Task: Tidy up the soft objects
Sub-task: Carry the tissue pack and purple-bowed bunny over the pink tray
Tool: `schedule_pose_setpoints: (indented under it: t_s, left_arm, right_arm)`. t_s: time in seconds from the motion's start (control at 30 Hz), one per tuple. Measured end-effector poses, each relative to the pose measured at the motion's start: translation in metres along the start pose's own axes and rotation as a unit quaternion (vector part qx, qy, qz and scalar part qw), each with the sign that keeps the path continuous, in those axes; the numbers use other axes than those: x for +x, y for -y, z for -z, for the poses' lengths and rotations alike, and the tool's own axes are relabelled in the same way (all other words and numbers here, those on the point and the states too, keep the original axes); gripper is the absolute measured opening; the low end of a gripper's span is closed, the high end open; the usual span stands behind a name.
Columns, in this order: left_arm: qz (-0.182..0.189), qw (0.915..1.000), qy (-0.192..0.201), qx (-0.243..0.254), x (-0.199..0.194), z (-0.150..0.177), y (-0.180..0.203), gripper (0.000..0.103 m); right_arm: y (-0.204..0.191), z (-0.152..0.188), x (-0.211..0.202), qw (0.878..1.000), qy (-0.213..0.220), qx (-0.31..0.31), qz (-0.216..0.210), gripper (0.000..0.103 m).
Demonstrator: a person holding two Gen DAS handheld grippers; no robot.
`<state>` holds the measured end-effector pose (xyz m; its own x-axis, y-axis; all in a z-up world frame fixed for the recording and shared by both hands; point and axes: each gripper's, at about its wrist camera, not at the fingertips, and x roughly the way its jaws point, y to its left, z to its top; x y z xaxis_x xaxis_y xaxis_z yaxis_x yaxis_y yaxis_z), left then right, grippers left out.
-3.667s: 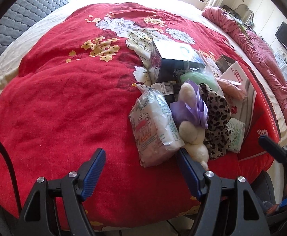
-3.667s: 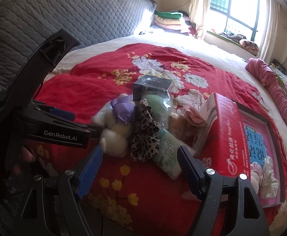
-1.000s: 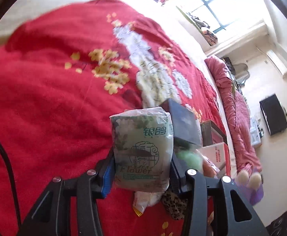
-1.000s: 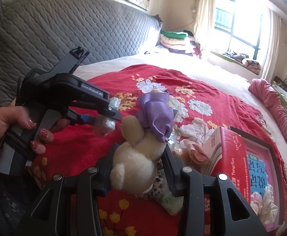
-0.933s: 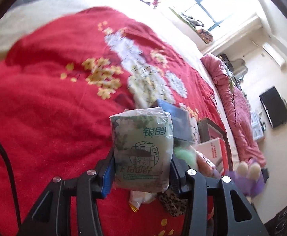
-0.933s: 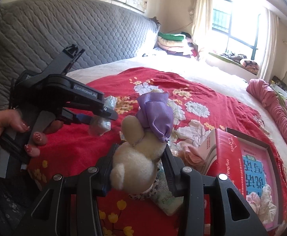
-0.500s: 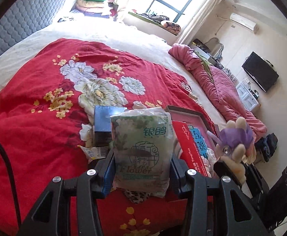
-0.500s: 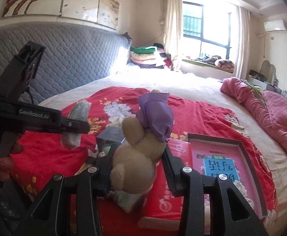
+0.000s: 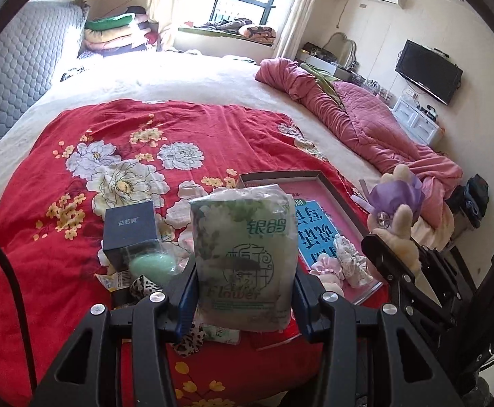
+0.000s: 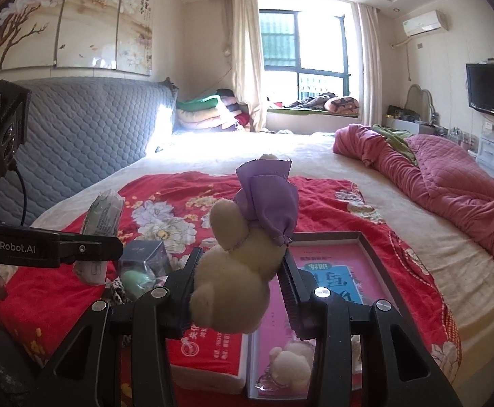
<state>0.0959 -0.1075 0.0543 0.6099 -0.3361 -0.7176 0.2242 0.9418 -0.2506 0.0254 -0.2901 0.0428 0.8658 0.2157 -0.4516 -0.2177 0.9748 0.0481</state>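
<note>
Now left claw (image 9: 245, 300) pinches tissue pack (image 9: 245, 257); right claw (image 10: 238, 293) pinches plush bunny (image 10: 236, 271).

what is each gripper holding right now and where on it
The left gripper clamps a tissue pack by its lower sides. The right gripper clamps a plush toy around its cream body, below the purple cloth.

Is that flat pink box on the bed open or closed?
Open. The pink box has no lid on it, and its grey rim frames the inside, where scrunchies lie on a printed sheet.
</note>
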Motion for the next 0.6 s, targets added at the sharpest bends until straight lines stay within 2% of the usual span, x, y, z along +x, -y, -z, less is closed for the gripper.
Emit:
schedule_pose_setpoints:
  t_s: [0.37,0.6]
  left_arm:
    - [-0.035,0.9964,-0.008,0.077,0.019,-0.006,0.066,0.047]
    - [-0.052,0.9922,-0.014,0.112,0.034,-0.006,0.095,0.047]
  right_arm:
    - [0.044,0.003,-0.007,0.998,0.009,0.051,0.031,0.044]
    - [0.072,0.008,-0.010,0.995,0.009,0.082,0.051,0.044]
